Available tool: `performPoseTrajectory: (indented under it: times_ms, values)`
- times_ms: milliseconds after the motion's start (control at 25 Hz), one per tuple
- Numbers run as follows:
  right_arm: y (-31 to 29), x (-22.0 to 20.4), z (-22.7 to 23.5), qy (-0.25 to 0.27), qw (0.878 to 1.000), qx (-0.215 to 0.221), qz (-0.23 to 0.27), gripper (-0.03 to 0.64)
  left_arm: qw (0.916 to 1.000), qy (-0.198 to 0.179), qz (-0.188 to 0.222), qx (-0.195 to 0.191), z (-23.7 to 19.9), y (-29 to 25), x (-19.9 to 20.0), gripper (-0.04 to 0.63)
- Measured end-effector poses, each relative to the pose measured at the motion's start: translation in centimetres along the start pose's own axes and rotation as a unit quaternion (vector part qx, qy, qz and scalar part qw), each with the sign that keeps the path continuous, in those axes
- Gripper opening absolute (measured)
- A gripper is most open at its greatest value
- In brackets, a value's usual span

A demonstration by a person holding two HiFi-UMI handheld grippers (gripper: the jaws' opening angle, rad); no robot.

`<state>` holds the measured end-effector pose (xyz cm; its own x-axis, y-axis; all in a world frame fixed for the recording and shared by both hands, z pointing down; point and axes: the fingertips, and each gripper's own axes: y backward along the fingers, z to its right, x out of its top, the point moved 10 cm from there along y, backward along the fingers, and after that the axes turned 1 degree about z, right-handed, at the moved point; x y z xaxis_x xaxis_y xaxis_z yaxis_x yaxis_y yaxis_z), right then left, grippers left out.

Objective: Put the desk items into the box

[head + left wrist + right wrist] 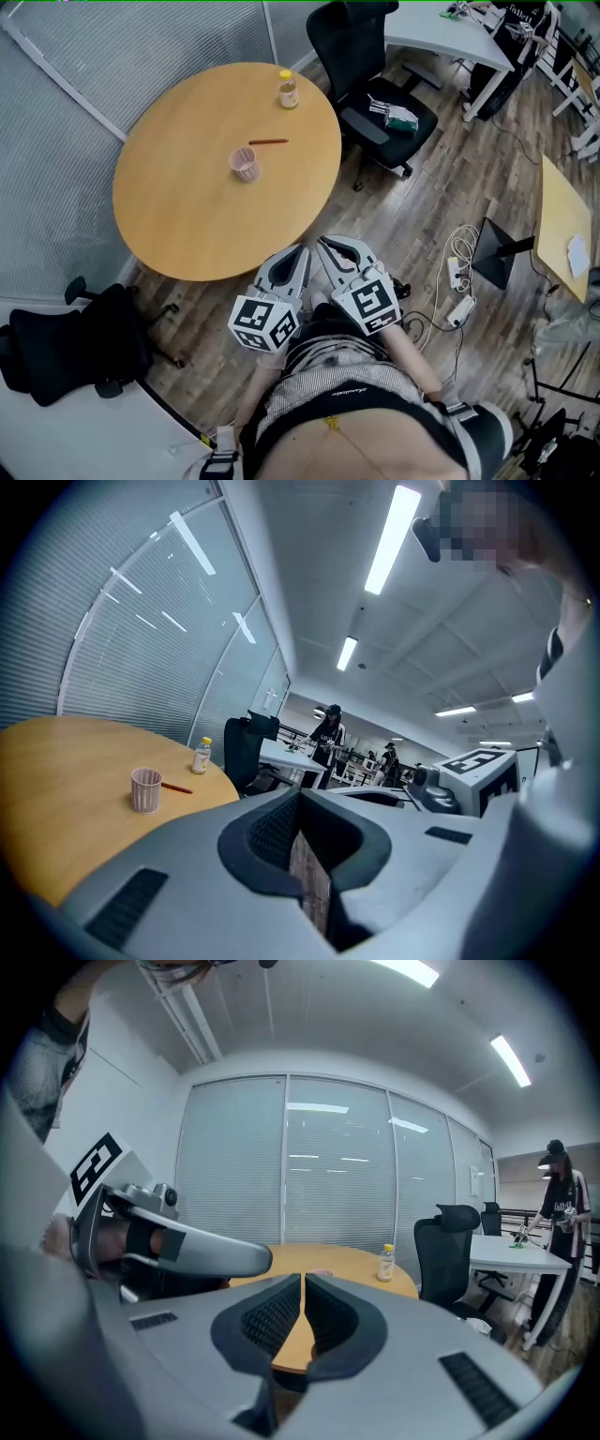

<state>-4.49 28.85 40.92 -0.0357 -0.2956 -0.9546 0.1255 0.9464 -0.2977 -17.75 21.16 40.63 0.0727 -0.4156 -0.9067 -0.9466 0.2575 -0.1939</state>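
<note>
Fingers of my left gripper (301, 253) and my right gripper (322, 244) are pressed together with nothing between them. Both sit at the lower middle of the head view, just off the near edge of the round light-wood table (187, 216). On that table, left of the frame's centre, a pink mesh plastic cup (244, 165) stands upright, a thin red pencil (268, 142) lies just above it without touching, and a small clear bottle with a yellow cap (289, 90) stands near the table's top edge.

Round wooden table (178, 220), black office chair (347, 42), white desk (441, 37), white power strip (460, 308)
</note>
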Motion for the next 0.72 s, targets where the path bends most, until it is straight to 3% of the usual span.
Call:
performPoseTrajectory:
  times_ms: [320,720]
  values:
    - [-1.7,0.1,1.4,-0.002,1.0,0.024,0.002,0.029,0.9998,0.007,0.0,0.018,-0.7,-1.0,0.3,0.018]
    - [-4.9,1.5,6.4,0.004,0.999,0.05,0.007,0.029,0.9991,0.008,0.016,0.039,-2.2,-5.8,2.6,0.018]
